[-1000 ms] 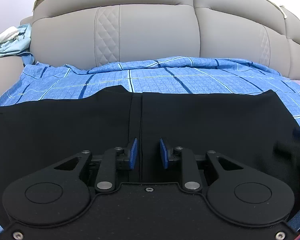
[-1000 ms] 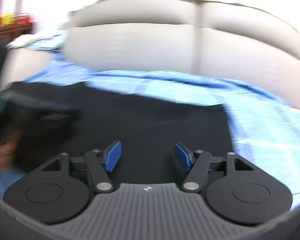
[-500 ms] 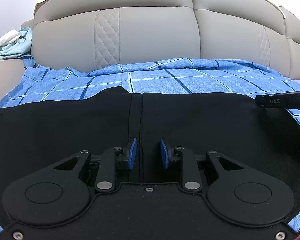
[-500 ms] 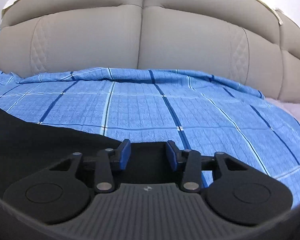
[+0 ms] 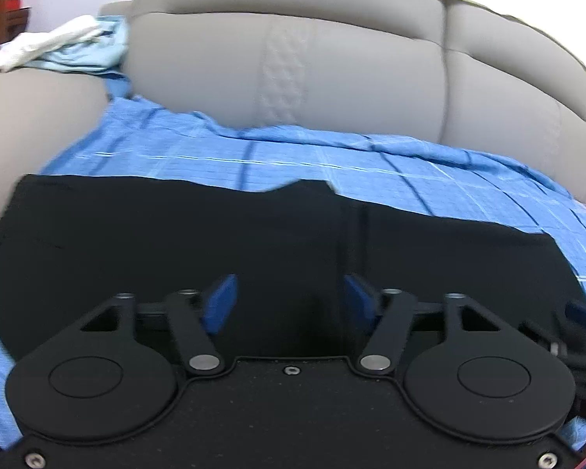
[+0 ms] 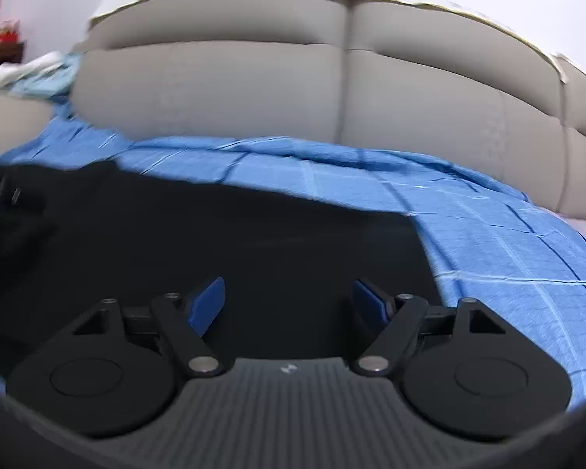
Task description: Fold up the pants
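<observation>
Both your grippers spread since half a second ago: left gripper [image 5: 289, 297] went from a narrow gap to wide apart, right gripper [image 6: 289, 305] too, nothing held. Left view also swung toward the sofa's left end. Black pants [image 5: 175, 242] lie flat across the blue checked sheet [image 5: 429, 172], under both sets of tongs. Pants' right edge [image 6: 426, 250] sits just right of your right gripper; bare sheet beyond it and along the sofa back [image 6: 254, 86].

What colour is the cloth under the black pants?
The checked cloth is light blue with dark and pale lines, clearest in the right wrist view.
</observation>
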{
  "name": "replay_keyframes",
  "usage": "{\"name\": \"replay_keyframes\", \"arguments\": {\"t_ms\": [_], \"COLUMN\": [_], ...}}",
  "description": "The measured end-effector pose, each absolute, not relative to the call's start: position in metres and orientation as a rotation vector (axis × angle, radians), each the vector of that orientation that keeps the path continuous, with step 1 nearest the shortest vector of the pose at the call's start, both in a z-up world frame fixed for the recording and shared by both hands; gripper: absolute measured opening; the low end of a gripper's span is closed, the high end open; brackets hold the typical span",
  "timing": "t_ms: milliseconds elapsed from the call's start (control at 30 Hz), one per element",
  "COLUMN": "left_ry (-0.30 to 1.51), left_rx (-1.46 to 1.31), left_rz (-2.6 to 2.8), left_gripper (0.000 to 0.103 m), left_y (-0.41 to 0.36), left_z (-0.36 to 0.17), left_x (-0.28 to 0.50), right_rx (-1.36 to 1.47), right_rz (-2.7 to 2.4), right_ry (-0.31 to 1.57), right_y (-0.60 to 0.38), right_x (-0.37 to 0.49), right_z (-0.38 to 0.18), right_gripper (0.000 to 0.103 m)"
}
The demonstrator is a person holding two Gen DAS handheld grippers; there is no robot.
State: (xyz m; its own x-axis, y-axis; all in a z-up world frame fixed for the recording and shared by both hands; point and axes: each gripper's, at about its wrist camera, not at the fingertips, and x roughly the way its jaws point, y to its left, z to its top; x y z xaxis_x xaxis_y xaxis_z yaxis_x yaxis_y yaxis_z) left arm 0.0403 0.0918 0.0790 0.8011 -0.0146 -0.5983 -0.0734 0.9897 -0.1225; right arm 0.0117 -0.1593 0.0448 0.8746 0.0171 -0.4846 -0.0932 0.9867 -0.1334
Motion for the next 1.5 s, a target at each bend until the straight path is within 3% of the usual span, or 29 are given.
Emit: {"name": "replay_keyframes", "arguments": {"t_ms": [100, 333, 433, 567, 933, 1233, 1333, 1400, 1500], "left_ry": [0.632, 0.633, 0.621, 0.562, 0.595, 0.554, 0.548, 0.517, 0.486], "left_rx": [-0.159, -0.266, -0.293, -0.45, -0.656, -0.59, -0.486, -0.437, -0.386], "left_rz": [0.096, 0.267, 0.379, 0.548, 0.579, 0.612, 0.66, 0.67, 0.66], "left_gripper": [0.084, 0.094, 0.094, 0.084, 0.084, 0.084, 0.061, 0.03, 0.015], "left_y": [0.119, 0.19, 0.218, 0.26, 0.315, 0.323, 0.31, 0.302, 0.292], "left_z": [0.084, 0.084, 0.079, 0.073, 0.04, 0.027, 0.027, 0.031, 0.044], "left_x": [0.031, 0.007, 0.0, -0.016, -0.009, 0.023, 0.032, 0.032, 0.029], "right_rx": [-0.186, -0.232, -0.253, -0.253, -0.253, -0.236, -0.223, -0.216, -0.206], "right_rz": [0.136, 0.284, 0.302, 0.3, 0.231, 0.207, 0.207, 0.212, 0.217], "right_ry": [0.489, 0.511, 0.511, 0.497, 0.499, 0.526, 0.533, 0.536, 0.53], "right_y": [-0.132, -0.065, -0.047, -0.048, -0.062, -0.069, -0.069, -0.07, -0.075], "right_x": [-0.001, 0.002, 0.002, -0.001, 0.002, 0.003, 0.003, 0.003, 0.0], "right_z": [0.043, 0.029, 0.032, 0.039, 0.042, 0.035, 0.035, 0.036, 0.04], "right_gripper": [0.09, 0.091, 0.091, 0.091, 0.092, 0.092, 0.092, 0.092, 0.092]}}
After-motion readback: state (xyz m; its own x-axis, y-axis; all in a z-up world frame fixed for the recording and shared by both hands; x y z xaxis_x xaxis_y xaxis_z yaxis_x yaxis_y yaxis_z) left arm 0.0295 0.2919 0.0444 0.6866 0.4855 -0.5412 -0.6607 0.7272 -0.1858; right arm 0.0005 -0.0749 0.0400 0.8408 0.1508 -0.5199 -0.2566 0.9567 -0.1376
